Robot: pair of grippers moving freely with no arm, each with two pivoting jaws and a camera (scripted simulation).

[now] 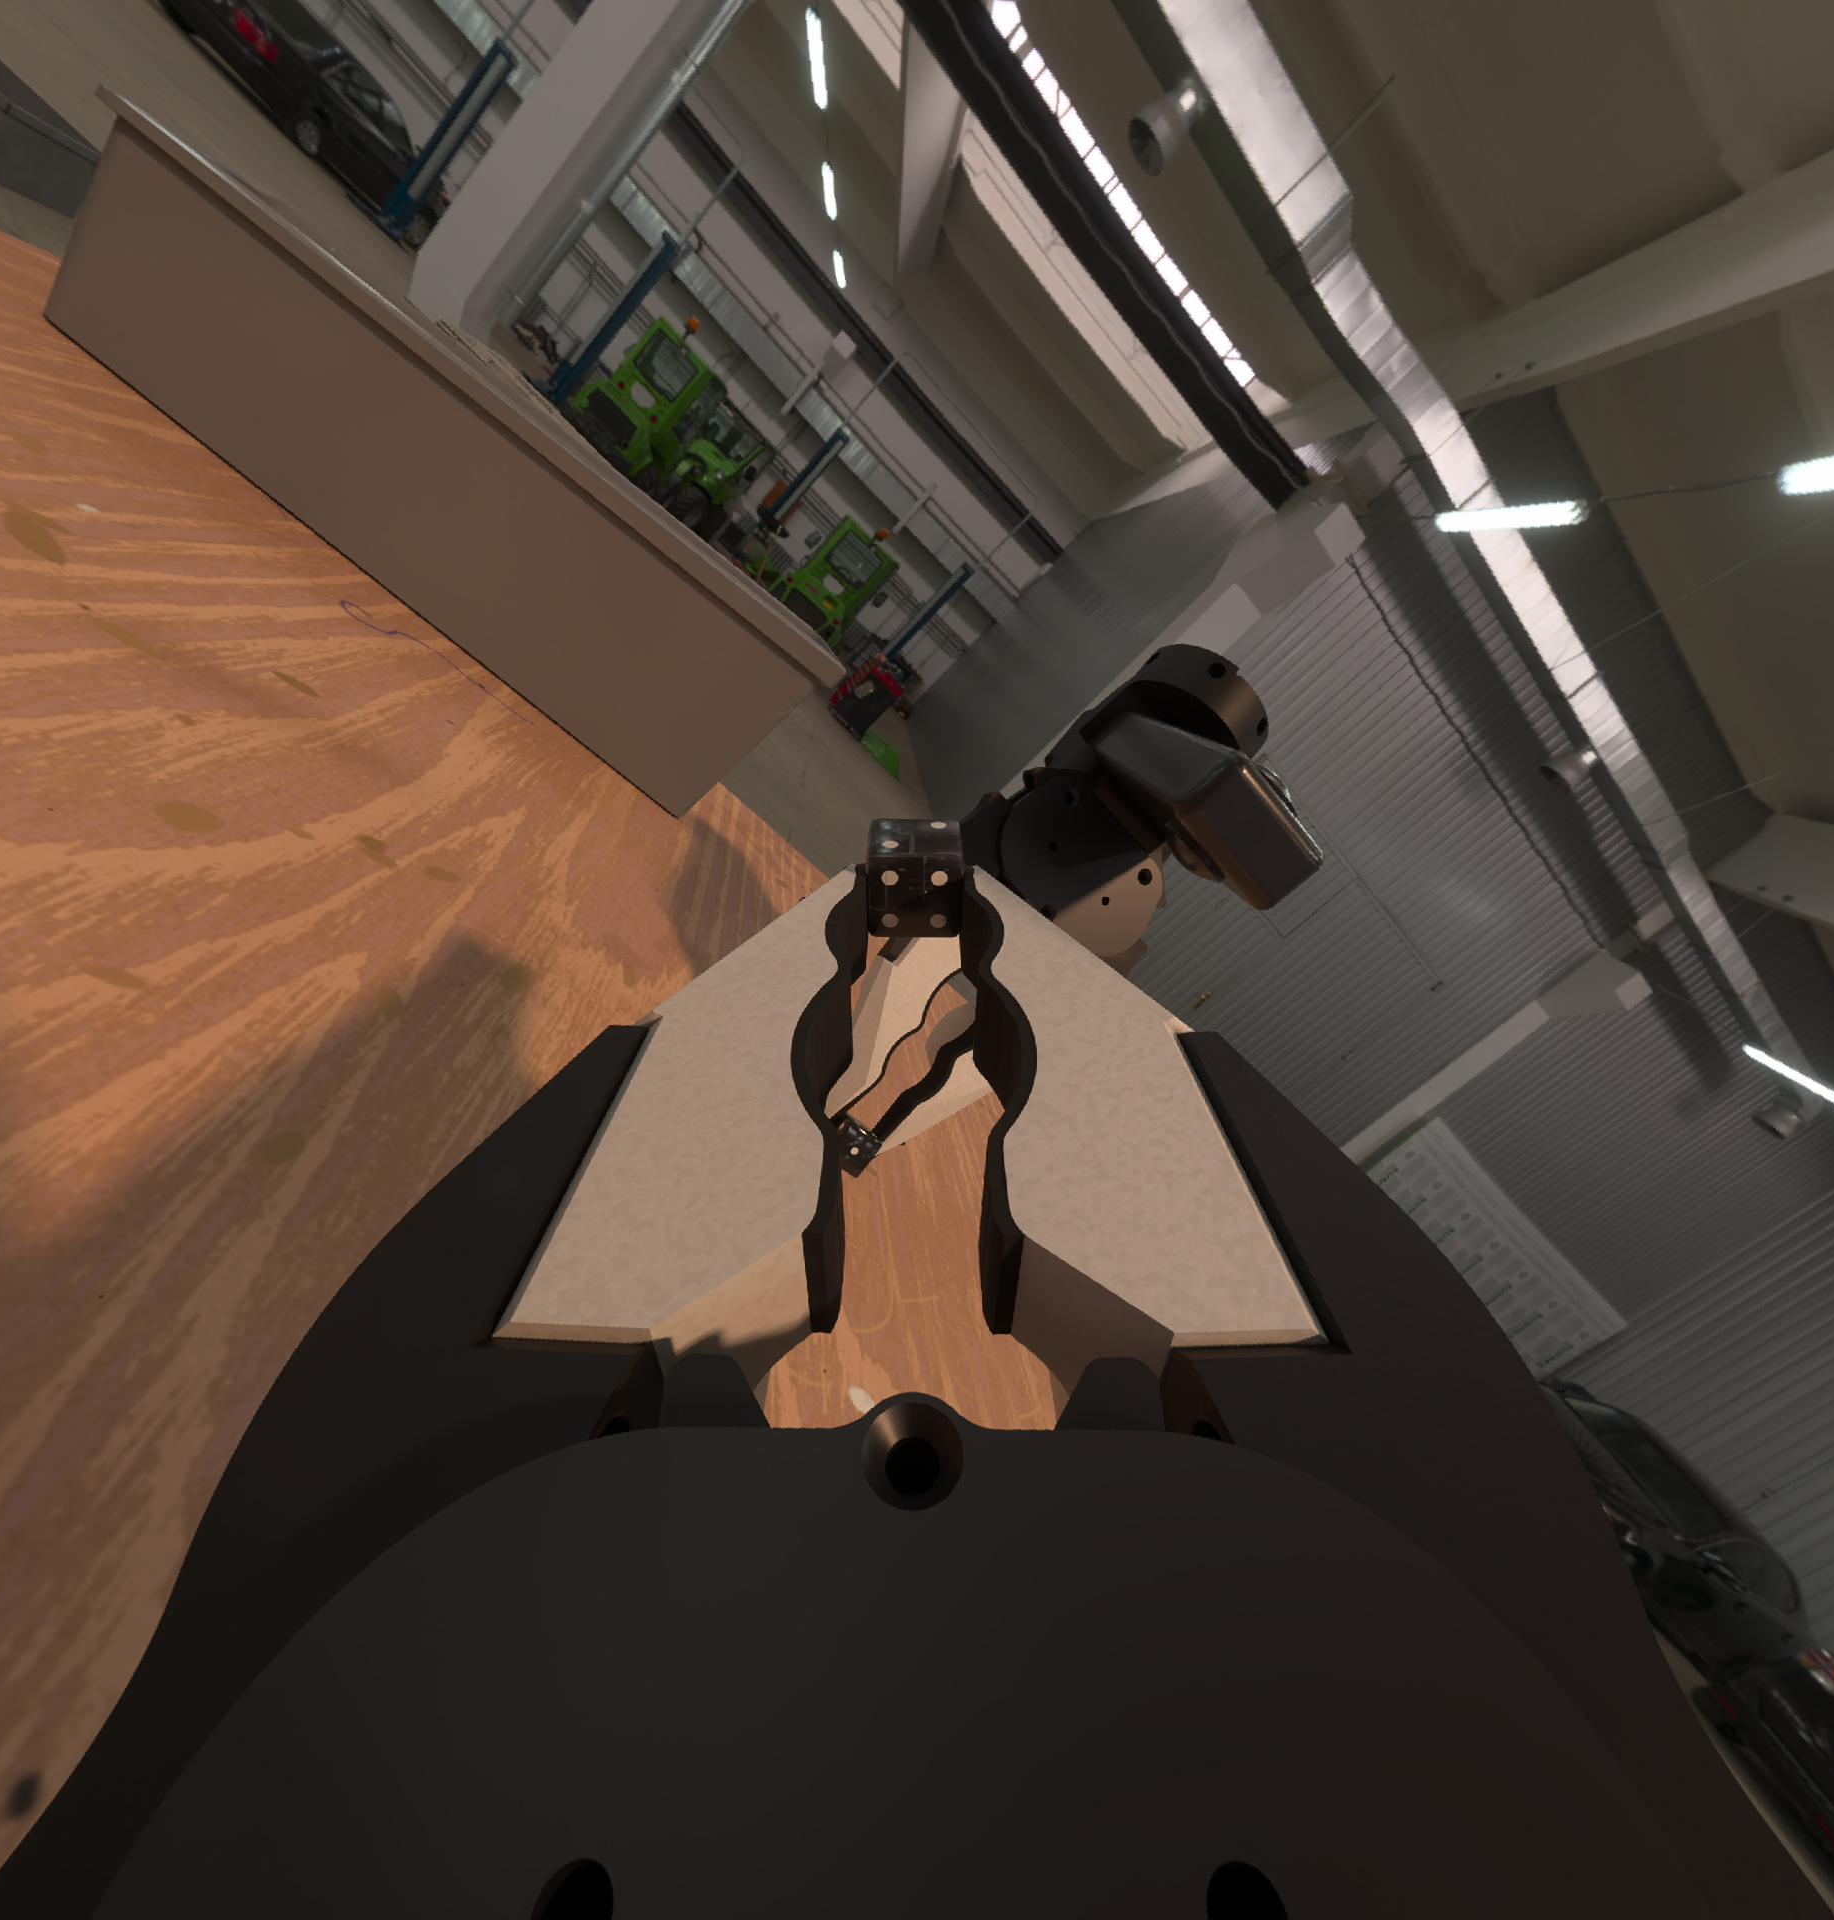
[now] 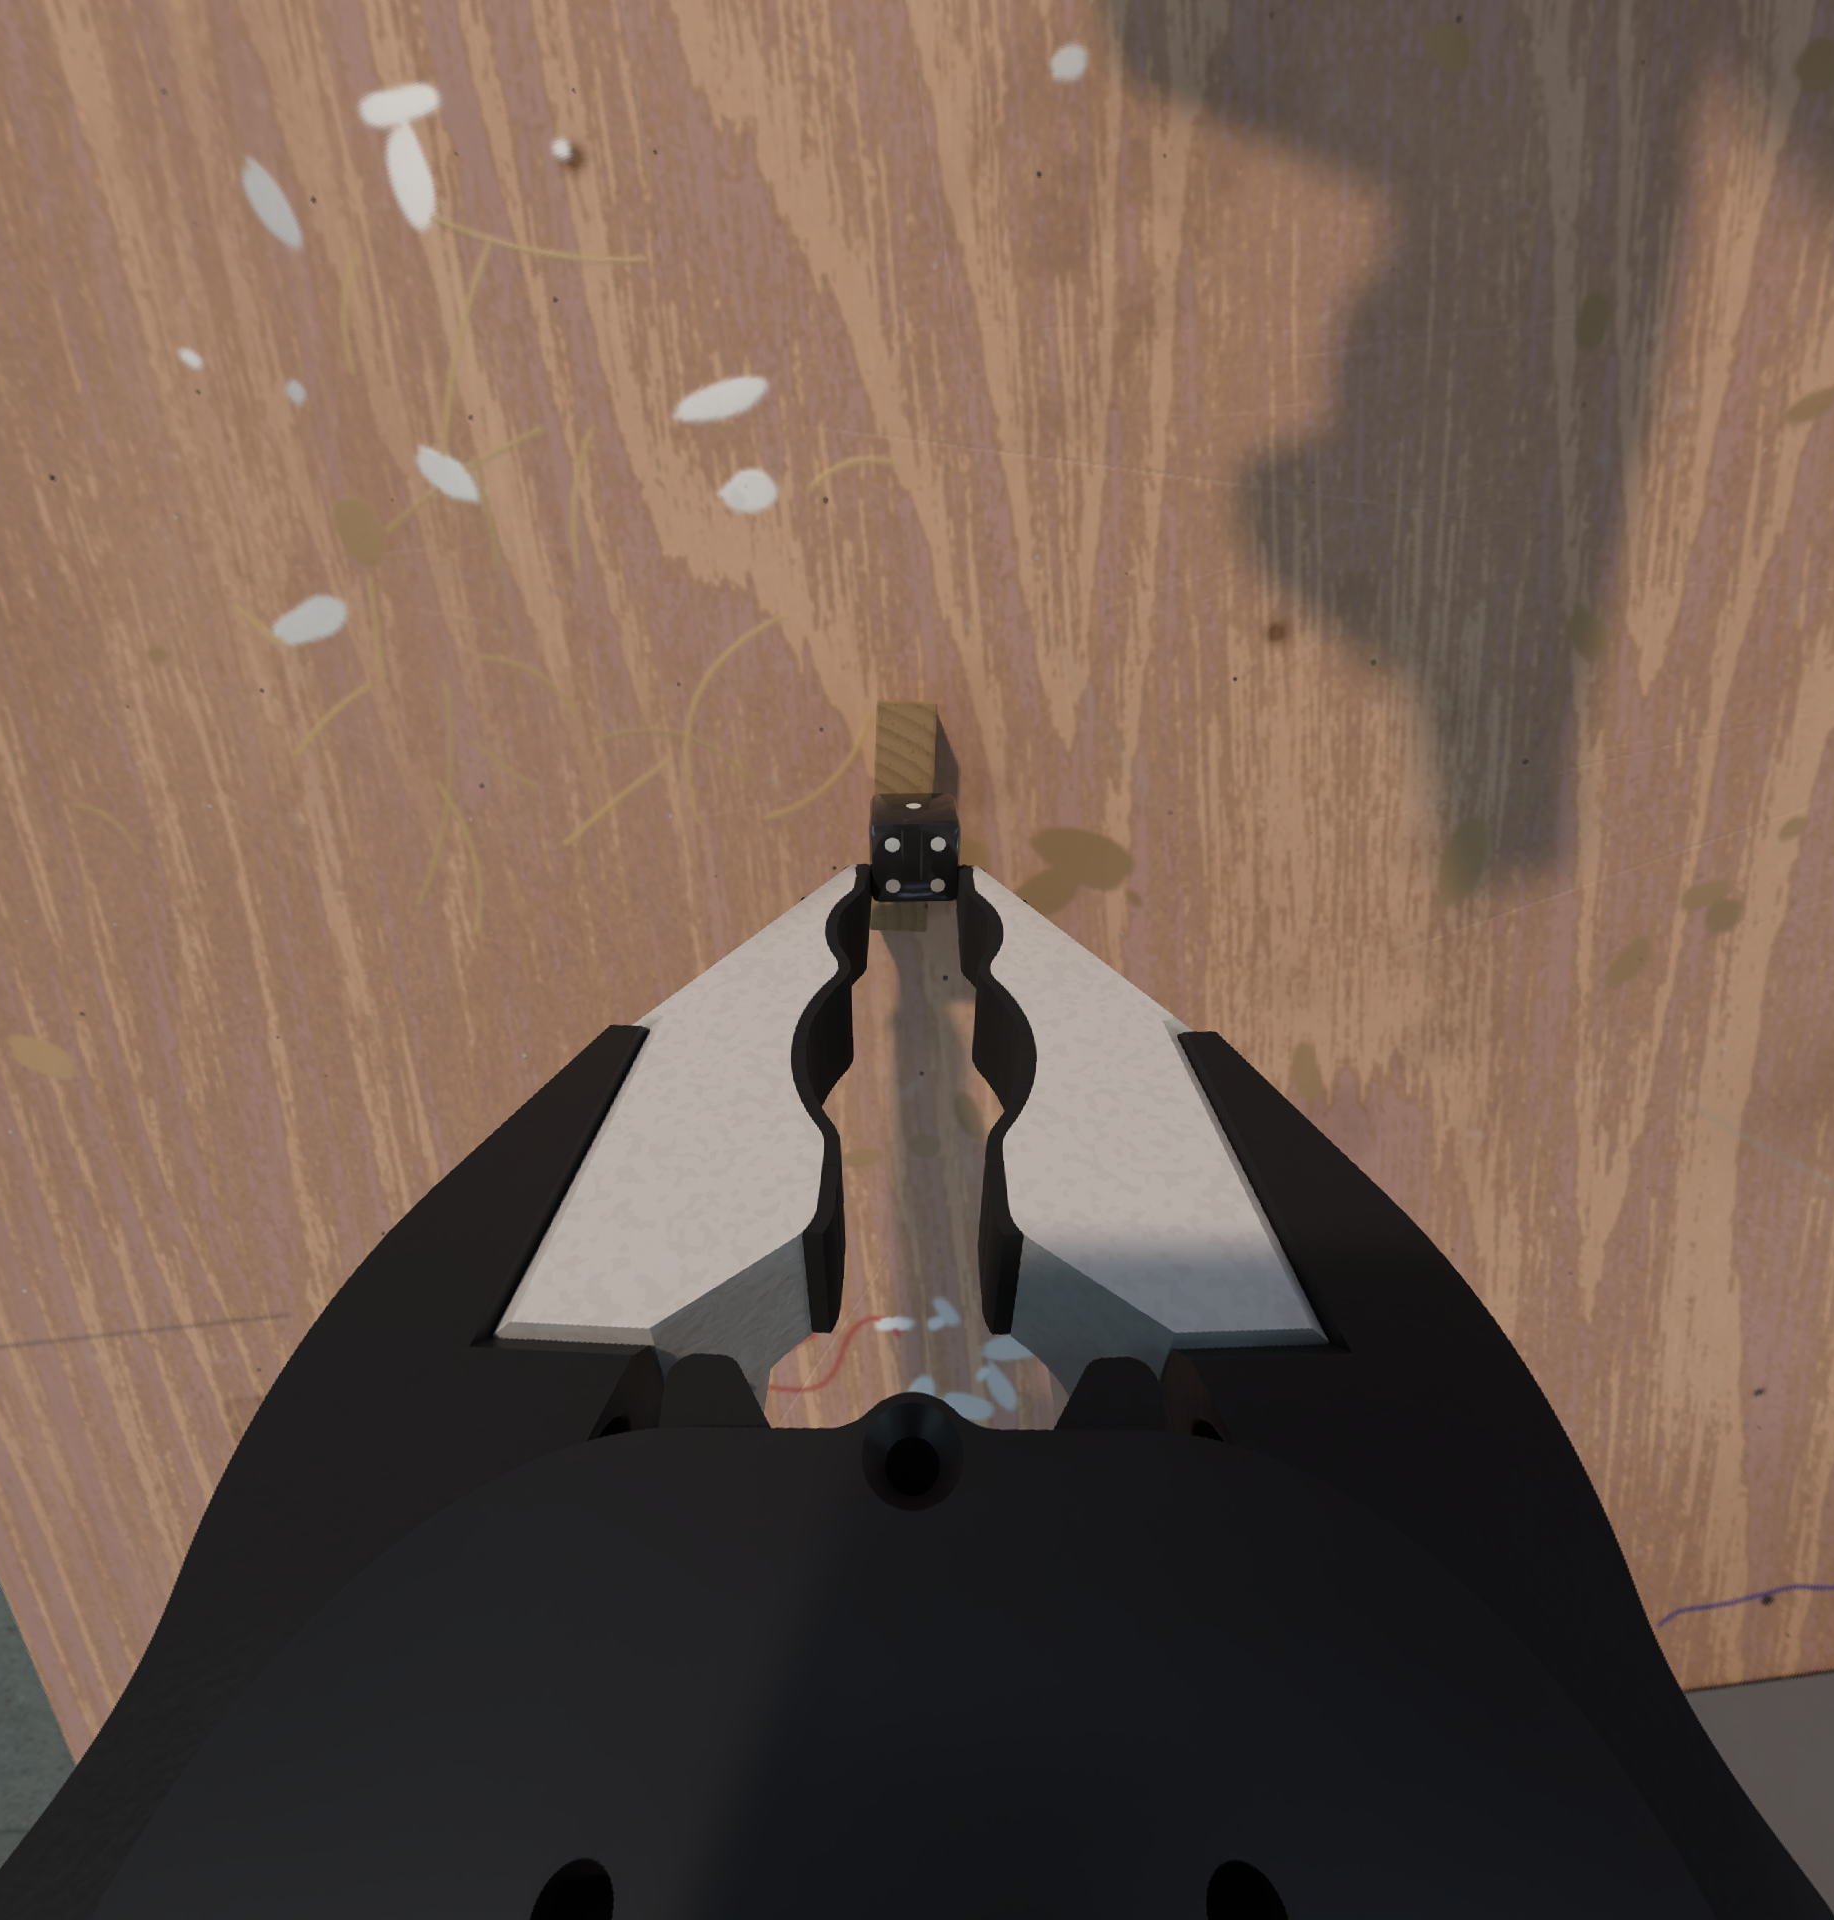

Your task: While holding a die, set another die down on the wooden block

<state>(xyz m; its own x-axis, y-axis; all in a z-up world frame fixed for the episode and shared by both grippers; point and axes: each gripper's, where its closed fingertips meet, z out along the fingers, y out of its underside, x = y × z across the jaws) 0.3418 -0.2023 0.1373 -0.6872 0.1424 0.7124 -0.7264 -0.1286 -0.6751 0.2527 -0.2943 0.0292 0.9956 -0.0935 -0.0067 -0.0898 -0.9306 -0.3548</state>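
My left gripper (image 1: 913, 902) is shut on a black die with white pips (image 1: 915, 854), held at the fingertips above the wooden table (image 1: 217, 831). My right gripper (image 2: 913, 883) is shut on a second black die (image 2: 913, 847). It holds this die over the near part of a small light wooden block (image 2: 908, 746) that lies on the table. I cannot tell whether die and block touch. The right gripper also shows in the left wrist view (image 1: 871, 1135), reaching down from the upper right with its die (image 1: 857, 1145). The block is hidden there.
A long beige box (image 1: 425, 499) stands on the table's far side in the left wrist view. The table edge (image 2: 9, 1475) shows at the lower left of the right wrist view. A dark gripper shadow (image 2: 1515, 468) lies on the table at upper right.
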